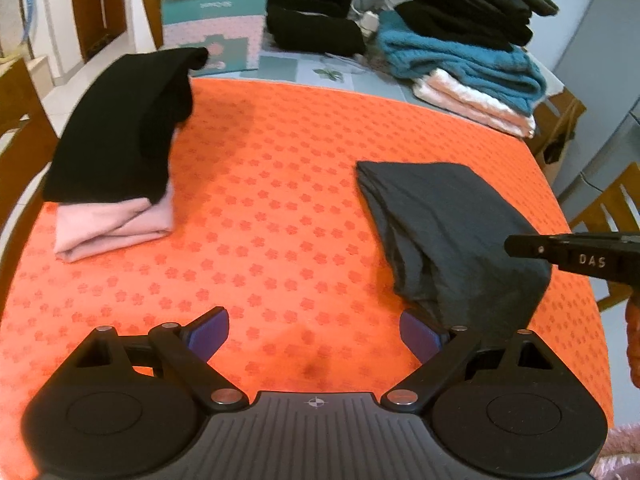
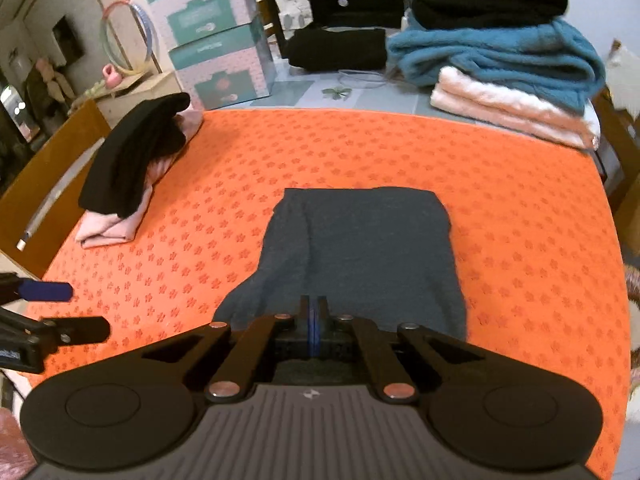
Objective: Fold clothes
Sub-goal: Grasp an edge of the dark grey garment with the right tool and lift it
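Observation:
A dark grey garment [image 2: 360, 256] lies folded on the orange mat [image 2: 520, 220], also in the left wrist view [image 1: 444, 232]. My right gripper [image 2: 314, 312] is shut on the garment's near edge and lifts it slightly; it shows in the left wrist view [image 1: 520, 246] at the right. My left gripper [image 1: 314, 330] is open and empty just left of the garment's near corner, low over the mat; it shows in the right wrist view [image 2: 76, 312]. A folded stack, black on pink [image 1: 116, 152], sits at the mat's left.
Behind the mat stands a pile of blue, pink and black clothes [image 1: 472, 56] at the back right, a black item [image 1: 316, 32] and teal boxes [image 1: 216, 16] at the back. Wooden chairs [image 2: 48, 168] stand around the table.

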Motion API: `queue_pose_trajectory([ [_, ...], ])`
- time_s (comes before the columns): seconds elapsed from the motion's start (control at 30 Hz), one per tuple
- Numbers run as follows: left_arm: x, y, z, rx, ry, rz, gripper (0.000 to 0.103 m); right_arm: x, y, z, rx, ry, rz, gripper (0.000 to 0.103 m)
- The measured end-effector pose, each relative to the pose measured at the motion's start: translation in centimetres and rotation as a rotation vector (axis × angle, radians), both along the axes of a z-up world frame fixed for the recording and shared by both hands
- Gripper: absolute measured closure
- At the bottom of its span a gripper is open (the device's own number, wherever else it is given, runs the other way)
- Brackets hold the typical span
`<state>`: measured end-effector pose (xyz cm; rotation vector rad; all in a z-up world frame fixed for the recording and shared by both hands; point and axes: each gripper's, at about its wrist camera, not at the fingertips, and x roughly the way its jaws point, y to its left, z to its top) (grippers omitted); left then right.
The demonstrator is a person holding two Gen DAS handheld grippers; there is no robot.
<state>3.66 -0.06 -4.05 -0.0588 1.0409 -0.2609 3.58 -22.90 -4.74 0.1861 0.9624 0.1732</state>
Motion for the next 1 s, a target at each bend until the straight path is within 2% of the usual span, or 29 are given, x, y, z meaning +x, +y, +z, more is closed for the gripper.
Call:
queue_pose_trajectory([
  [0.13, 0.0, -0.6, -0.1, -0.001, 0.005, -0.027, 0.01, 0.0, 0.7, -0.3, 0.0, 0.014, 0.026, 0.098],
  [0.27, -0.2, -0.7, 0.0, -0.002, 0.0, -0.032, 0.01, 0.5, 3.3, -1.0, -0.01, 0.029, 0.11, 0.07],
  [0.3, -0.3, -0.5, -0.1, -0.003, 0.0, -0.025, 0.01, 0.7, 4.1, -1.3, -0.021, 0.034, 0.138, 0.067],
  [0.43, -0.3, 0.2, -0.1, -0.016, 0.004, 0.015, 0.01, 1.1, 7.1, -2.6, -0.107, 0.05, 0.237, 0.064],
  [0.5, -0.3, 0.6, -0.1, -0.026, 0.009, 0.035, 0.011, 1.2, 7.7, -3.0, -0.15, 0.045, 0.262, 0.066],
  [0.53, -0.2, 0.8, -0.2, -0.031, 0.013, 0.043, 0.011, 1.2, 7.8, -3.1, -0.172, 0.041, 0.269, 0.07],
  [0.6, -0.1, 0.9, -0.3, -0.04, 0.021, 0.05, 0.013, 1.1, 7.7, -3.2, -0.197, 0.03, 0.266, 0.096],
  [0.63, -0.1, 0.9, -0.4, -0.044, 0.024, 0.043, 0.014, 1.0, 7.2, -3.0, -0.191, 0.023, 0.251, 0.099],
  [0.83, 0.2, 0.1, -0.9, -0.068, 0.043, -0.008, 0.022, -0.1, 2.6, -1.0, -0.153, -0.042, 0.091, 0.101],
  [1.0, 0.5, -1.7, -1.3, -0.067, 0.05, -0.096, 0.024, -2.2, -3.5, 0.2, -0.113, -0.059, -0.116, 0.102],
])
